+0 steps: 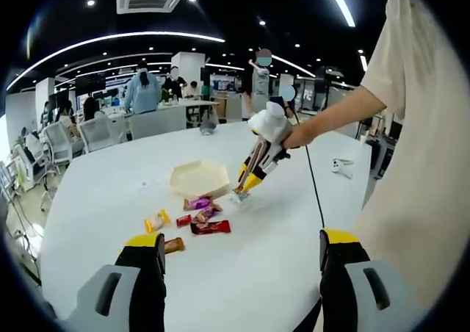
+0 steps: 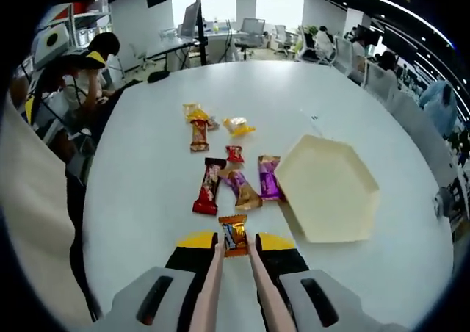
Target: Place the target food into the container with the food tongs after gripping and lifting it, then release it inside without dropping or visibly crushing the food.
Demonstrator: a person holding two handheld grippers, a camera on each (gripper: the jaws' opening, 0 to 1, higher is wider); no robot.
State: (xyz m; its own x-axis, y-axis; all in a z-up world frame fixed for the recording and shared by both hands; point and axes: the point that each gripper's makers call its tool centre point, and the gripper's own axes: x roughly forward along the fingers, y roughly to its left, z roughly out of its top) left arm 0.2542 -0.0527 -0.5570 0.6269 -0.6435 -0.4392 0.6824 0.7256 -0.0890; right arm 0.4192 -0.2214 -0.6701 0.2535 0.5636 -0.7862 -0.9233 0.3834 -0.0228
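Right gripper view: my right gripper (image 2: 235,238) holds the food tongs (image 2: 236,288) at lower centre, their tips clenched on an orange-wrapped candy (image 2: 234,236) that lies low on the white table (image 2: 147,170). The cream hexagonal container (image 2: 328,188) sits just right of it, with loose wrapped snacks (image 2: 233,176) above. Left gripper view: my left gripper (image 1: 242,255) has its jaws spread apart at the bottom, holding nothing

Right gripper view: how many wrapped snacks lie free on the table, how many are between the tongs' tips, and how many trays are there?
Wrapped snacks free on the table: 7
Wrapped snack between the tips of the food tongs: 1
Hexagonal tray: 1
Total: 9
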